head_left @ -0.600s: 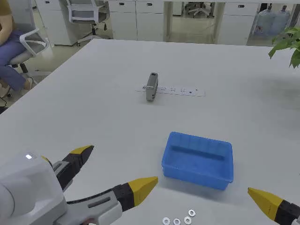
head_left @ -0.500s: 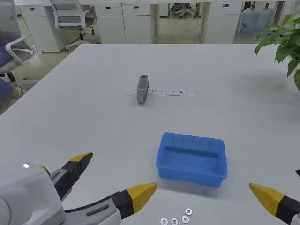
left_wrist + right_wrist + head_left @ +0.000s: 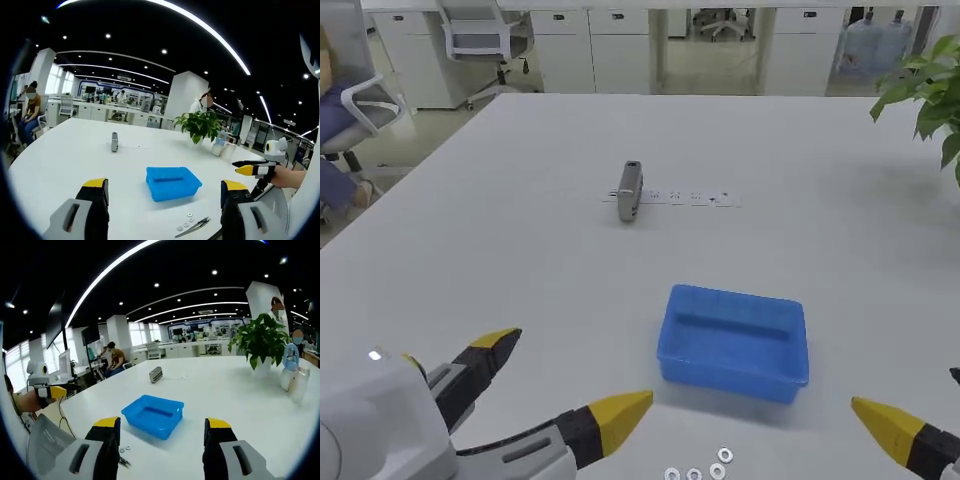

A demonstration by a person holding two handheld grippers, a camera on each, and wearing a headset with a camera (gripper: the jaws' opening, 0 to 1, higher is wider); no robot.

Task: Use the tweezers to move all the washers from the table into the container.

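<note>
Several small metal washers point(image 3: 698, 468) lie on the white table near its front edge, just in front of the blue container point(image 3: 733, 342). My left gripper point(image 3: 563, 378) hovers open at the lower left, left of the washers, holding nothing. In the left gripper view the tweezers point(image 3: 193, 228) lie on the table beside the washers point(image 3: 186, 222), with the blue container point(image 3: 172, 182) behind them. My right gripper point(image 3: 161, 437) is open and empty; one of its yellow fingertips point(image 3: 882, 422) shows at the lower right. The right gripper view has the container point(image 3: 151, 415) ahead and the washers point(image 3: 125, 448) to its left.
A grey device point(image 3: 631, 188) stands on a white power strip point(image 3: 695, 197) at mid-table. A potted plant point(image 3: 923, 95) is at the far right edge. Office chairs point(image 3: 475, 40) and a seated person stand beyond the table's left side.
The head camera has shifted slightly, so the scene sits a little differently in the picture. Both grippers stay open in about the same places; washers and container have not moved.
</note>
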